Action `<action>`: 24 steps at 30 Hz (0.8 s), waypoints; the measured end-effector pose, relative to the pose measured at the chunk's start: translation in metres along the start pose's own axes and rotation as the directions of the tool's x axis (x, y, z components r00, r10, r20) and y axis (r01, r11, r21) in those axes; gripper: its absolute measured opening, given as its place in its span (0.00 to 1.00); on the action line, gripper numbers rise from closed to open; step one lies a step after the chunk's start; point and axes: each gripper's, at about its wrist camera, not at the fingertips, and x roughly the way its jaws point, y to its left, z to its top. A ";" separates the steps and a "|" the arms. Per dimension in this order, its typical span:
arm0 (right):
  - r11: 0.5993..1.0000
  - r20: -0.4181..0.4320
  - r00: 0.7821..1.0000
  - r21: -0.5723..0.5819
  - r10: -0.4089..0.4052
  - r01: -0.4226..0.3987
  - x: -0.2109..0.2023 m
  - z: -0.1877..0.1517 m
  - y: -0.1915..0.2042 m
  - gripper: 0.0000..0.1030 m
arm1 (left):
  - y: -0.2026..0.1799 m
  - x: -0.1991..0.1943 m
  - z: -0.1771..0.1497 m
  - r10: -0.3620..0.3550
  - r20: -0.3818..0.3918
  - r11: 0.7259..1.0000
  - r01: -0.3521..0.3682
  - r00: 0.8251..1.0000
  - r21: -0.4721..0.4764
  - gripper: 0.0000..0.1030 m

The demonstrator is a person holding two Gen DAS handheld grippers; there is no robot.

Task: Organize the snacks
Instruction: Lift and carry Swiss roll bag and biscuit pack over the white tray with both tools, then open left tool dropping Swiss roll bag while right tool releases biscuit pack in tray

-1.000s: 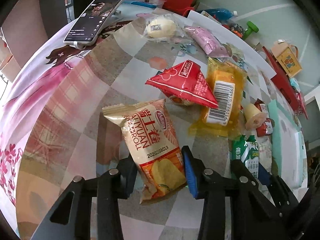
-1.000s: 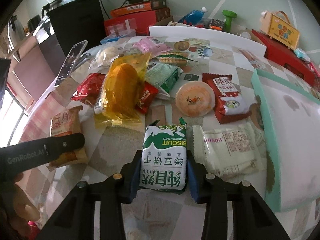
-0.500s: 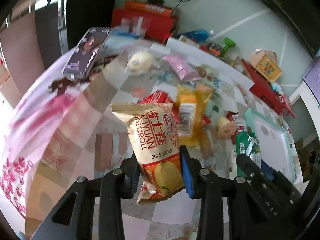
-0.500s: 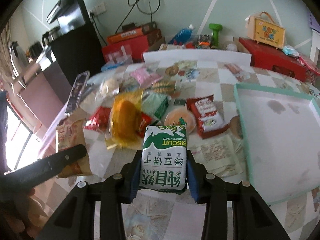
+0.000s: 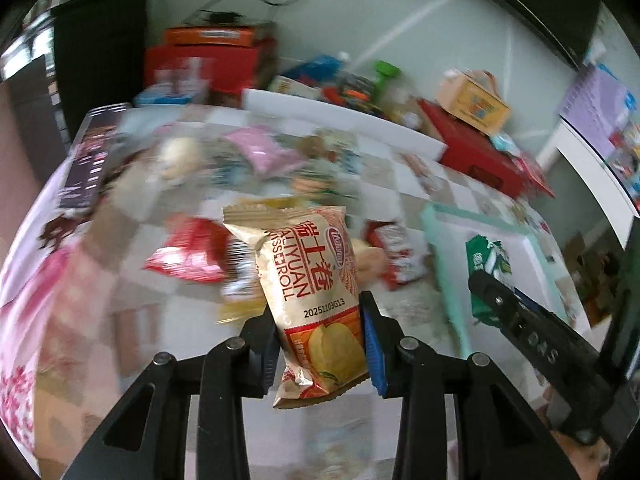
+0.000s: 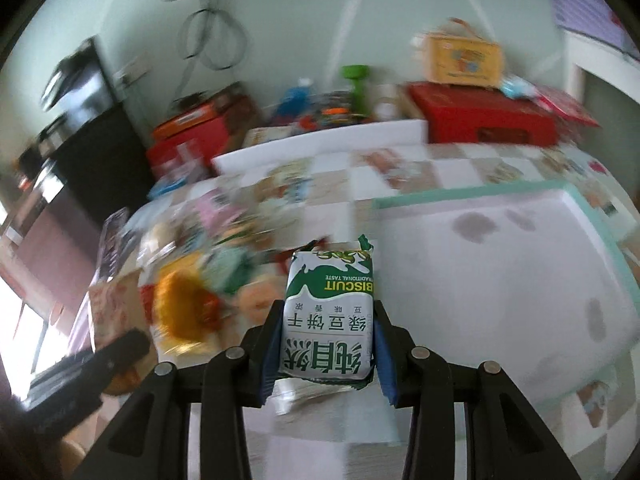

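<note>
My left gripper [image 5: 320, 344] is shut on a beige and orange swiss roll packet [image 5: 316, 280] and holds it up above the table. My right gripper [image 6: 326, 348] is shut on a green and white biscuit packet [image 6: 328, 320], lifted near the left edge of the white tray with a mint rim [image 6: 472, 196]. The right gripper and its green packet [image 5: 488, 264] also show at the right of the left wrist view, over the tray [image 5: 436, 248]. The tray's white floor is bare apart from grey stains.
Several snack packets lie blurred in a pile on the checked tablecloth [image 5: 120, 280], among them a red packet [image 5: 188, 256] and a pink one [image 5: 260, 152]. A phone [image 5: 88, 160] lies at the far left. Red boxes [image 6: 484, 120] and a yellow carton [image 6: 460, 60] stand at the back.
Both grippers have lifted their packets off the table and swung right toward the tray. The left gripper shut on the swiss roll packet, which lay on the table a second ago.
</note>
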 end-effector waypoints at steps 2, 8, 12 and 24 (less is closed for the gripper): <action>0.997 0.002 0.999 0.053 -0.050 0.050 0.001 0.006 -0.022 0.42 | -0.018 0.010 0.005 -0.025 -0.017 0.999 0.025 1.000 0.039 0.37; 0.975 -0.002 0.994 0.194 -0.111 0.110 0.000 0.015 -0.079 0.42 | -0.071 0.035 0.014 -0.091 -0.056 0.986 0.098 0.994 0.132 0.37; 0.947 -0.004 0.985 0.277 -0.171 0.166 -0.004 0.019 -0.118 0.42 | -0.102 0.051 0.016 -0.125 -0.073 0.970 0.138 0.989 0.199 0.37; 0.785 -0.076 0.913 0.486 -0.401 0.385 -0.018 0.009 -0.218 0.42 | -0.172 0.101 0.015 -0.159 -0.155 0.918 0.204 0.975 0.341 0.37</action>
